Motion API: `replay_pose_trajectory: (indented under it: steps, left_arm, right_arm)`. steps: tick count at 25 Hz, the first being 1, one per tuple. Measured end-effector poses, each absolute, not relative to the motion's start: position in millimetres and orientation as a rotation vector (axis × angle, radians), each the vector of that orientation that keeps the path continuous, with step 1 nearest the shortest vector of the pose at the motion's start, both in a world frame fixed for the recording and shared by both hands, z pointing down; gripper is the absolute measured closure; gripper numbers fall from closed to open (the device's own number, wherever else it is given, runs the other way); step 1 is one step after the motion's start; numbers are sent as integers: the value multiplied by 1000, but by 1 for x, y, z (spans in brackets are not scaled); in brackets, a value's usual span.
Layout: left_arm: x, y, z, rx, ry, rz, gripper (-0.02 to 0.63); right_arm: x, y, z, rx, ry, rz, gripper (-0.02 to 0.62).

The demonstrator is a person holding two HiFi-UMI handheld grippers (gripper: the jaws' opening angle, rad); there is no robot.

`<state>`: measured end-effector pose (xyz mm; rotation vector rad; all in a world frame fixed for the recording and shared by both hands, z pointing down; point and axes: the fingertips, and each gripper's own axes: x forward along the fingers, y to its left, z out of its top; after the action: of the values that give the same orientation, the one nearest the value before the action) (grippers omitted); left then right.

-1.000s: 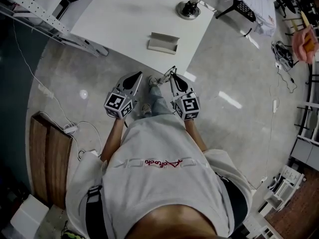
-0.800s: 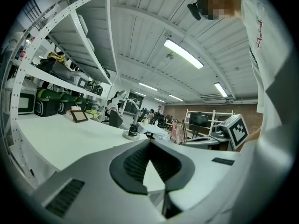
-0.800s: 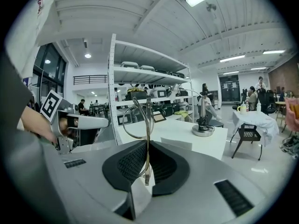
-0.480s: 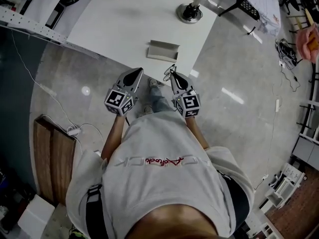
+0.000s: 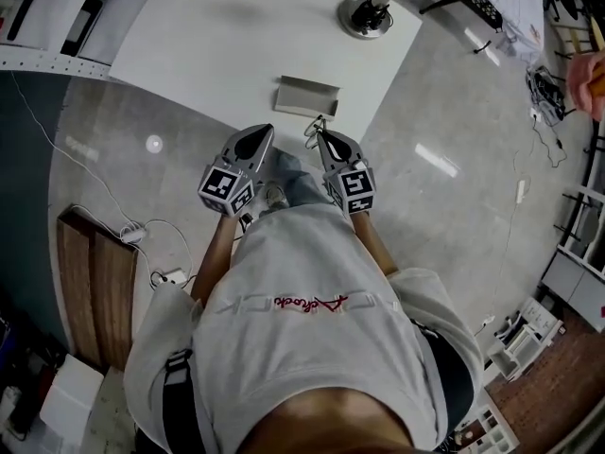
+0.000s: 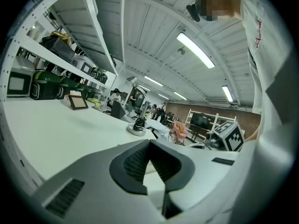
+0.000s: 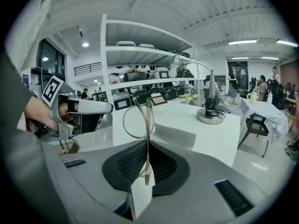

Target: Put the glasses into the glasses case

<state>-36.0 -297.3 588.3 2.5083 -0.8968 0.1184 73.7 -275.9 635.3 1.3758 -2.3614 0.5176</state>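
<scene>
The glasses (image 7: 148,125) stand upright between the jaws of the right gripper (image 7: 147,167), which are closed on the thin frame, one lens rim arching up and to the left of the tips. The case (image 5: 307,96) lies open-side up near the table (image 5: 217,45) edge, just ahead of those jaws; a second ago it sat well ahead of them, so both grippers have closed in on the table while the grip on the glasses has not altered. The left gripper (image 5: 265,132) has its jaws together with nothing between them, and travels beside the right one. I judge the carry nearly done — what remains is lowering the glasses into the case, and the empty left gripper looks free to steady the case. Beyond the case stands a lamp base (image 5: 367,15).
</scene>
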Motion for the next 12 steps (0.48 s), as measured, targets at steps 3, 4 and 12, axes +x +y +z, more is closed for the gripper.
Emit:
replay_pose_trajectory:
  steps: [3,4,12]
  left_arm:
    - [-38,-304,598,2480,-903,128,597]
    - [-40,-306,600,2474,-907,129,597]
    - [-51,-322,601,2453,-956,99,597]
  right_arm:
    - [71,-287,648,1308,-2341,514,584]
    - [69,-291,651,1283,-2334,501,584]
    - [61,-320,660,1003,-2143,180,584]
